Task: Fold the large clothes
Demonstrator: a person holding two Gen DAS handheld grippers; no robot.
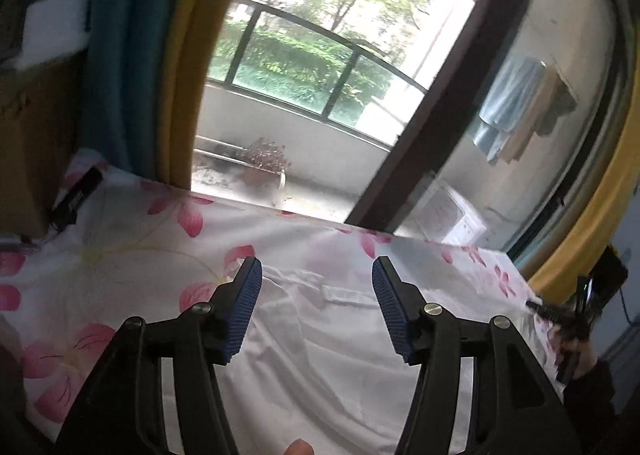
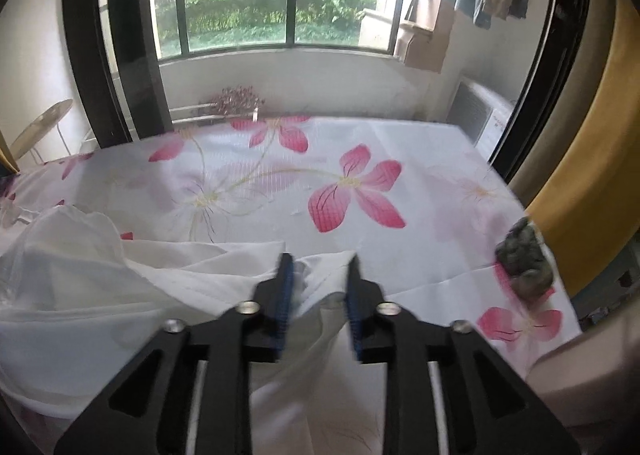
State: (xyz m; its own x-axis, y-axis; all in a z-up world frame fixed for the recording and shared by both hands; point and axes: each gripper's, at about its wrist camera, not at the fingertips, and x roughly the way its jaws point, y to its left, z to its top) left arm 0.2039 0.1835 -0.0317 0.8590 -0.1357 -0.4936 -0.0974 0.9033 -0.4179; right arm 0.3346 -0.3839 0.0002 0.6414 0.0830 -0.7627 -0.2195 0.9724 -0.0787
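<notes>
Floral bedsheet under us, white garment beneath our left gripper, jaws spread, our right gripper released, cloth between its pads.

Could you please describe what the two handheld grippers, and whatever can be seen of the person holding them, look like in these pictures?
Both the left gripper and the right gripper are matte black plastic, with angular cut-out arms, round silver screw heads and ribbed blue rubber fingers. In the left wrist view, the other gripper shows at the right edge with a dark sleeve behind it. No cables or markings are visible.
</notes>
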